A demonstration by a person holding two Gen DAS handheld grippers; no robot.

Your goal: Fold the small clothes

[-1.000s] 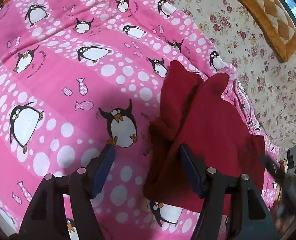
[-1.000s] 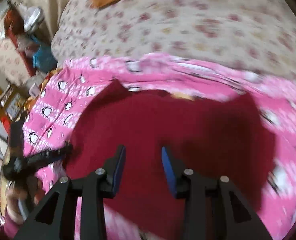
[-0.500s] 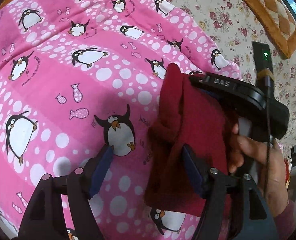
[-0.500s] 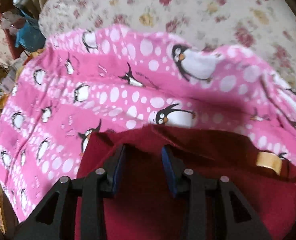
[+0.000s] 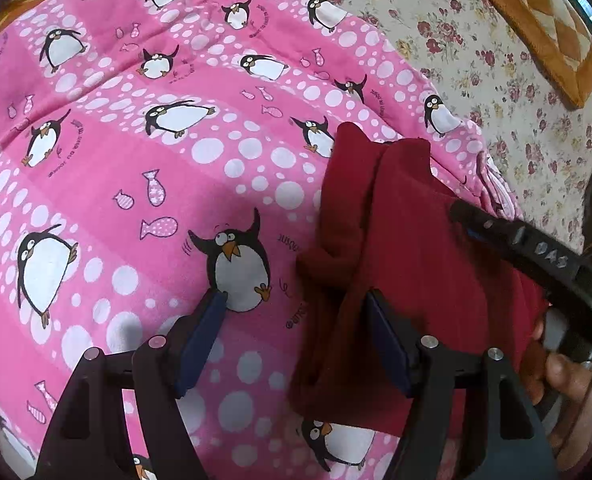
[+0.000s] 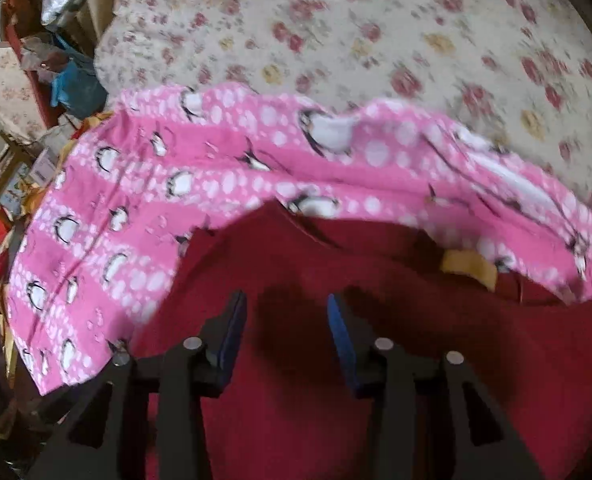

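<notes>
Hovering left gripper point(image 5: 296, 312): jaws apart, just widened, straddling garment point(image 5: 407, 240) edge, unclamped | right gripper point(image 6: 286, 316): jaws parted, just widened, above garment, nothing pinched | garment: dark red, bunched on blanket point(image 5: 136, 184) | blanket: on bedsheet point(image 5: 495, 64)

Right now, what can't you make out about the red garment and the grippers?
- Red garment: left wrist view, its near edge is hidden behind the left gripper.
- Right wrist view: motion blur; contact between the right gripper and the cloth is unclear.
- Yellow tag: too blurred to read.
</notes>
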